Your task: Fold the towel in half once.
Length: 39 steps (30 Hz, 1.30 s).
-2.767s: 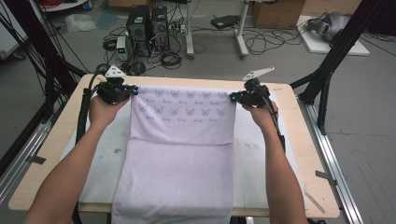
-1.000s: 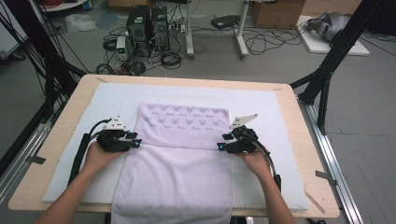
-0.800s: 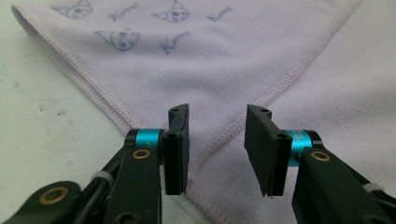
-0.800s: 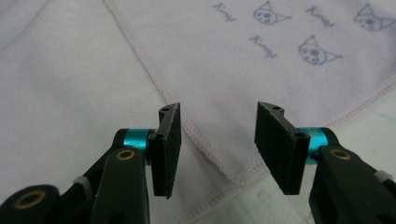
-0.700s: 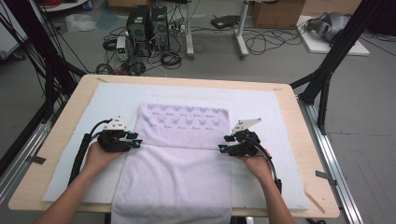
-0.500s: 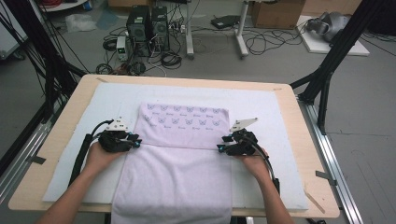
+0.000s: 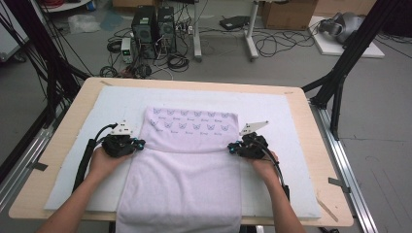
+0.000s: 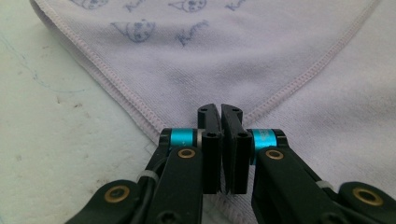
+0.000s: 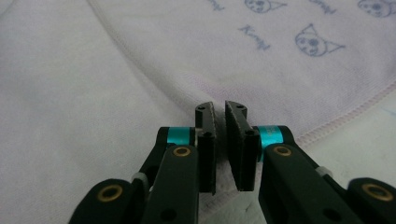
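Note:
A pale lilac towel lies on a white mat, its near end hanging over the table's front edge. Its far part is folded toward me, so a flap printed with small cat faces lies on top. My left gripper sits at the flap's left corner, my right gripper at its right corner. In the left gripper view the jaws are pressed together on the hemmed corner of the towel. The right gripper keeps a thin gap between its jaws, with the towel edge in it.
The mat covers most of the wooden table. Black frame posts rise at both sides of the table. Computer towers and cables stand on the floor beyond the far edge.
Both grippers drew the towel's far edge toward me from the far side, folding it over. Over the last second they have barely moved.

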### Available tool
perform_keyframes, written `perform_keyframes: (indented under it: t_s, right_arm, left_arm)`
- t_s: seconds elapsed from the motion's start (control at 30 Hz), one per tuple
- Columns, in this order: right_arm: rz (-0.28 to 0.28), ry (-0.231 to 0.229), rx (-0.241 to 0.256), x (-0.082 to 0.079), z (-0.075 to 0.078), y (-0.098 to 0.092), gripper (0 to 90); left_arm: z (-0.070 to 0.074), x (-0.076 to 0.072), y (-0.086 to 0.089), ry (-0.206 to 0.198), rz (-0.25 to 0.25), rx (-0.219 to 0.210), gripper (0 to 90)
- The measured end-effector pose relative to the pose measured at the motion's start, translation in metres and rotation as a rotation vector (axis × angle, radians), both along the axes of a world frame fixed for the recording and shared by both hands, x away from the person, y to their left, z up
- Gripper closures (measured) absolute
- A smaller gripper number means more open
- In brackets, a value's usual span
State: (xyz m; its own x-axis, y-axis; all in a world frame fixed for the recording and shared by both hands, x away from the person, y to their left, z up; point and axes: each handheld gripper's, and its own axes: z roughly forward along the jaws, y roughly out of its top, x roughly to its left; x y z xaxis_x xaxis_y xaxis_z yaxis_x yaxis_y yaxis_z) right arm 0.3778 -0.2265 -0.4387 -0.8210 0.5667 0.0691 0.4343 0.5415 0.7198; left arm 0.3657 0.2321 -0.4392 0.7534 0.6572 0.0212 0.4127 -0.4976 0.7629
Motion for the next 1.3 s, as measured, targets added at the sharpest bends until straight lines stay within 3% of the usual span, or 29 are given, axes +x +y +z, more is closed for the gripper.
perform_keyframes:
  t_s: [0.23, 0.4, 0.63, 0.8, 0.9, 0.97, 1.03, 1.17, 1.3]
  right_arm:
    - [-0.003, -0.027, 0.06, -0.003, 0.014, -0.006, 84.4]
    - [0.023, -0.049, 0.078, -0.014, 0.029, -0.008, 84.7]
    - [0.096, -0.066, 0.09, -0.061, 0.043, -0.012, 84.7]
    - [0.156, -0.059, 0.113, -0.109, 0.039, -0.013, 84.8]
    - [0.187, -0.043, 0.126, -0.136, 0.035, -0.014, 82.0]
    - [0.2, -0.026, 0.122, -0.144, 0.031, -0.015, 70.8]
    - [0.199, -0.008, 0.131, -0.142, 0.027, -0.015, 67.4]
    - [0.197, 0.003, 0.122, -0.128, 0.016, -0.01, 61.3]
    - [0.208, 0.036, 0.094, -0.119, 0.0, -0.003, 59.3]
  left_arm:
    - [0.016, -0.004, 0.009, -0.015, 0.021, -0.07, 86.7]
    - [0.036, -0.022, 0.01, -0.04, -0.001, -0.083, 86.8]
    - [0.047, -0.081, 0.018, -0.075, -0.073, -0.06, 86.8]
    - [0.047, -0.134, 0.024, -0.085, -0.133, -0.039, 86.8]
    - [0.041, -0.156, 0.025, -0.072, -0.176, -0.03, 85.3]
    - [0.035, -0.159, 0.025, -0.067, -0.191, -0.024, 76.9]
    - [0.029, -0.153, 0.025, -0.049, -0.186, -0.025, 67.5]
    - [0.017, -0.135, 0.016, -0.033, -0.186, -0.017, 63.3]
    - [0.004, -0.122, 0.006, 0.014, -0.212, 0.015, 63.5]
